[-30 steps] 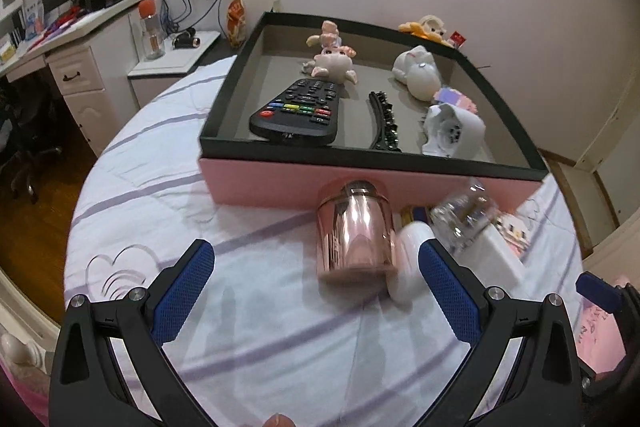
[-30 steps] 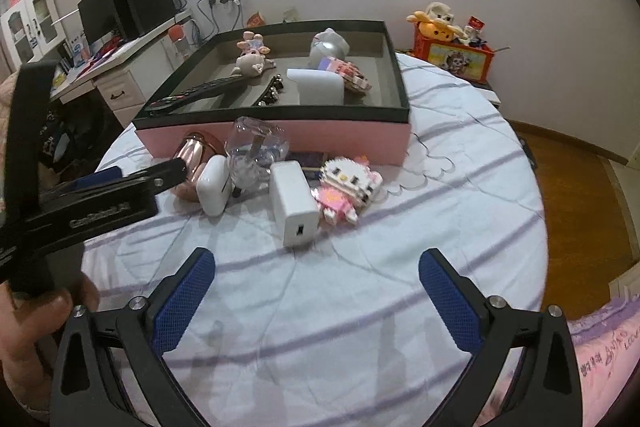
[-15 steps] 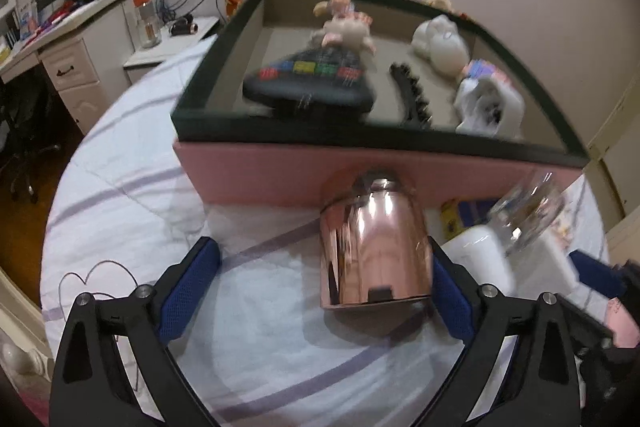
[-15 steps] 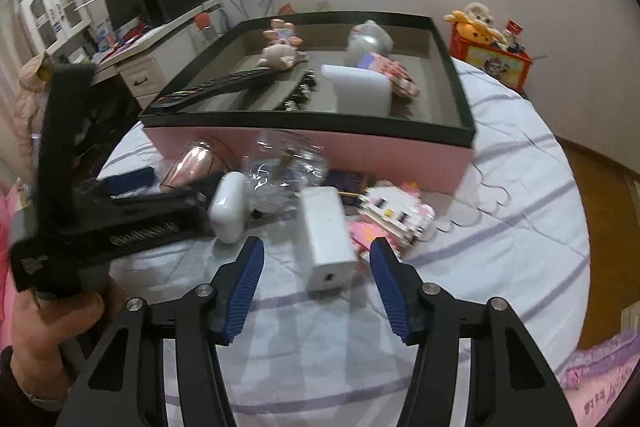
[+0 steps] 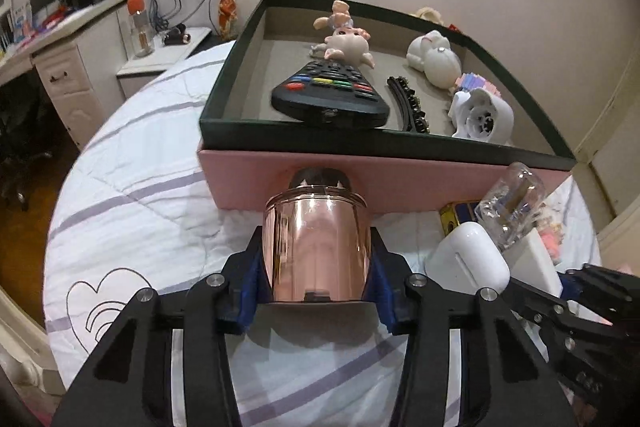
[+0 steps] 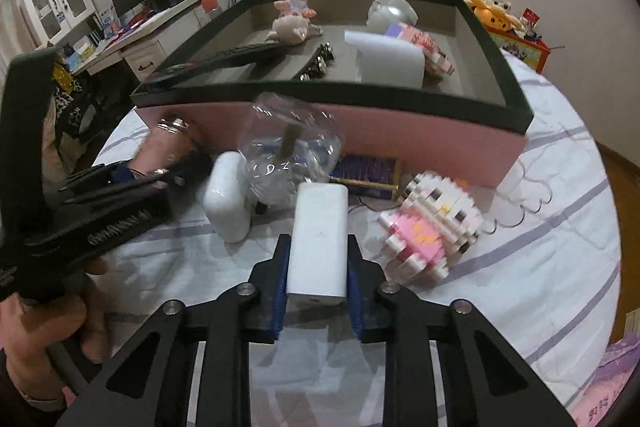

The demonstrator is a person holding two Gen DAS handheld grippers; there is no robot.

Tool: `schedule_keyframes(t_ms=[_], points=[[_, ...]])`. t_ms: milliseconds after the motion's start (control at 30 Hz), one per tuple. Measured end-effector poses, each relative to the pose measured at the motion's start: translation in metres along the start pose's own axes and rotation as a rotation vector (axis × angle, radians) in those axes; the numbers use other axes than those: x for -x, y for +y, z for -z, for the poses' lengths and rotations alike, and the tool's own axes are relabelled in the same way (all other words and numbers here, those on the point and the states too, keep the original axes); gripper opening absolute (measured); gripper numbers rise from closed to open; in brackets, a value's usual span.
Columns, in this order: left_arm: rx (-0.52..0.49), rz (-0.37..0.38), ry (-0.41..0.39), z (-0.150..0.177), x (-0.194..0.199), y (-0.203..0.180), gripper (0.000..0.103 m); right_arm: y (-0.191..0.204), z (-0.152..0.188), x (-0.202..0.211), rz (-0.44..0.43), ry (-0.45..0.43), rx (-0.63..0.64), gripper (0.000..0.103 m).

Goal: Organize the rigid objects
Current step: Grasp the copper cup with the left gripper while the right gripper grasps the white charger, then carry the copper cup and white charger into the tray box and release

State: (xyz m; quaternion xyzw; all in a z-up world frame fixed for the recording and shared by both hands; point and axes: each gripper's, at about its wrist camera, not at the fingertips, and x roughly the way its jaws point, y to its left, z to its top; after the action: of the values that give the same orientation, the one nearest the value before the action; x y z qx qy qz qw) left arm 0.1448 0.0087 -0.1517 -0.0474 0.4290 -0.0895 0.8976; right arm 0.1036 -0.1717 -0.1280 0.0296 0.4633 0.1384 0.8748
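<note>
— Clamping now: left gripper [image 5: 316, 301] closing on rose-gold canister [image 5: 316, 247], right gripper [image 6: 316, 291] shut on white power bank [image 6: 318, 247], both on the bedspread [image 5: 132, 211] before the box [image 5: 400, 179].

— Already boxed: remote [image 5: 330, 95], hair clip [image 5: 408, 105], figurines. Left outside: earbuds case [image 5: 466, 263], clear bottle [image 6: 290, 151], brick kitten [image 6: 432, 223].

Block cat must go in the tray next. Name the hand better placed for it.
Right. The right gripper sits beside the block cat, though shut on the white charger. The left gripper is closing around the copper cup, farther away.
</note>
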Motion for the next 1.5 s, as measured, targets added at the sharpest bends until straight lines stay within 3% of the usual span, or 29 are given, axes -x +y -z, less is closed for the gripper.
schedule_keyframes(t_ms=[567, 733, 1167, 1500], points=[[0.003, 0.077, -0.003, 0.027, 0.051, 0.005, 0.047, -0.019, 0.010, 0.046, -0.076, -0.050, -0.096, 0.023], [-0.009, 0.095, -0.040, 0.019, 0.068, 0.001, 0.047, -0.020, 0.004, 0.049, -0.064, -0.062, -0.087, 0.023], [-0.024, 0.105, -0.023, 0.022, 0.067, -0.008, 0.047, -0.013, -0.004, 0.022, -0.007, -0.032, -0.042, 0.023], [-0.064, 0.125, -0.073, 0.001, 0.085, -0.026, 0.047, -0.010, -0.012, 0.062, -0.029, -0.109, -0.042, 0.023]])
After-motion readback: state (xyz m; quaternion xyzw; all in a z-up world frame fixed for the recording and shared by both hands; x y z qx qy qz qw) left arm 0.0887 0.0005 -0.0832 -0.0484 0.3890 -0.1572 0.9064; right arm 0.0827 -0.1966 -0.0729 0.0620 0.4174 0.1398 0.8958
